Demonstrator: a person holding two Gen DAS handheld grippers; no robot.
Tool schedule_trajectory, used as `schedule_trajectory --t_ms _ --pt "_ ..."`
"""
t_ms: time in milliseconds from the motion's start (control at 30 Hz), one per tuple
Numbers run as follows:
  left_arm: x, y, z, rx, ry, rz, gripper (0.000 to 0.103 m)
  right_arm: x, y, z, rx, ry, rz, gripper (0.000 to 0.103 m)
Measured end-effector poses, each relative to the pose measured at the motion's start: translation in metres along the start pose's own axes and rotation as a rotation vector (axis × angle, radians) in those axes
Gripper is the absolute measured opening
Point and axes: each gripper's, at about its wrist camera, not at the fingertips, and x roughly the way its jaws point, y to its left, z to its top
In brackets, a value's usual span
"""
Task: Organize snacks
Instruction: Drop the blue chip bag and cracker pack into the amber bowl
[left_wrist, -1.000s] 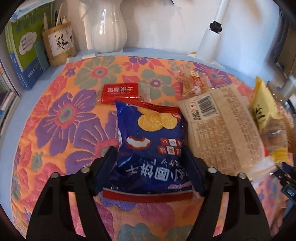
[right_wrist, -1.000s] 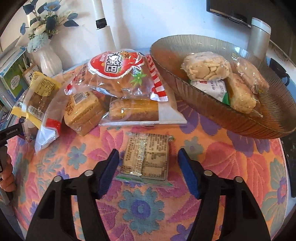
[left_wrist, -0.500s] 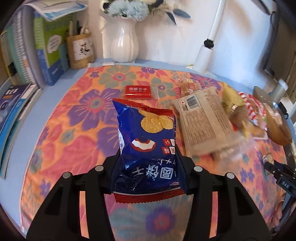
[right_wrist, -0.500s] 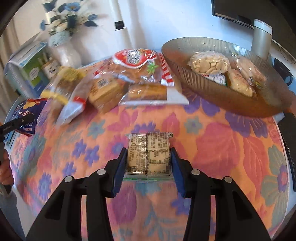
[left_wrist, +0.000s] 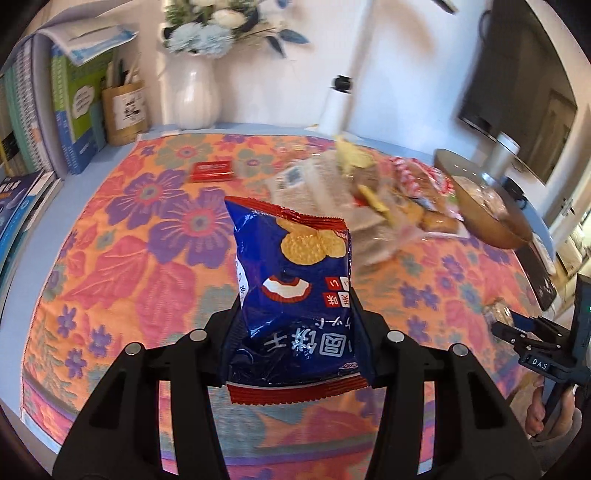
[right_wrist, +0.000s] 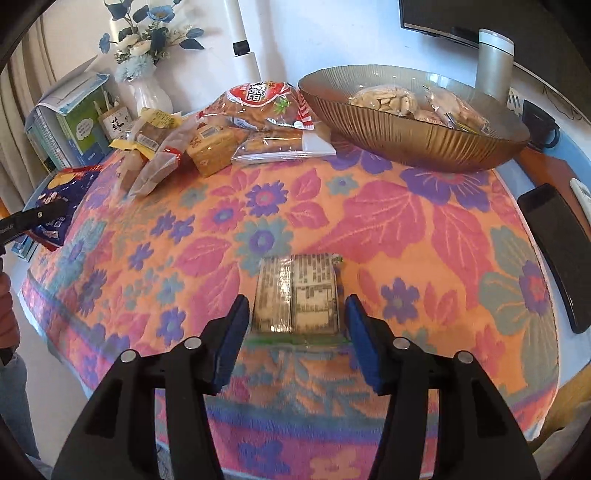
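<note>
My left gripper (left_wrist: 295, 306) is shut on a blue cracker bag (left_wrist: 295, 280) with red ends, held upright above the flowered tablecloth (left_wrist: 147, 266). The same bag shows at the left edge of the right wrist view (right_wrist: 62, 192). My right gripper (right_wrist: 295, 310) is shut on a small clear packet (right_wrist: 297, 295) with a printed label, held above the cloth near the front edge. A ribbed brown glass bowl (right_wrist: 417, 144) with several wrapped snacks inside stands at the back right, far from both grippers.
A pile of bread and cake packets (right_wrist: 221, 125) lies left of the bowl. A small red packet (left_wrist: 211, 170) lies alone on the cloth. Behind are a white vase (left_wrist: 194, 96), books (left_wrist: 74, 110) and a pen holder (left_wrist: 123, 110). A dark phone (right_wrist: 557, 251) lies at the right edge.
Both grippers have closed on their packets and risen. The blue bag and the small clear packet are now off the cloth, and both views look from higher up.
</note>
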Motion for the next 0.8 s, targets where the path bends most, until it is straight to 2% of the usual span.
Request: schedule_trajectory --t_ms 100,167,233,333,433,600,800 --pt "-0.004 -0.016 0.002 0.031 -0.005 -0.028 0.050 0.004 0.005 0.002 -0.012 -0.001 -0.025 0.054" --pt "-0.007 -0.027 0.004 0.049 -0.012 -0.045 0.050 0.007 0.013 0.004 -0.046 -0.006 -0.073 0.053" --pt "-0.011 -0.042 0.008 0.081 -0.022 -0.060 0.050 0.007 0.022 0.005 -0.084 -0.017 -0.097 0.047" --pt "-0.013 -0.063 0.019 0.124 -0.031 -0.085 0.050 -0.004 0.025 0.011 -0.080 -0.034 -0.042 0.045" --pt "-0.013 -0.085 0.037 0.160 -0.032 -0.123 0.050 -0.028 0.016 0.026 -0.044 -0.088 0.007 0.045" --pt "-0.004 -0.134 0.075 0.234 -0.038 -0.178 0.050 -0.068 -0.024 0.066 0.038 -0.214 -0.018 0.045" --pt "0.033 -0.207 0.111 0.301 -0.019 -0.247 0.050 -0.068 -0.091 0.111 0.215 -0.226 -0.044 0.045"
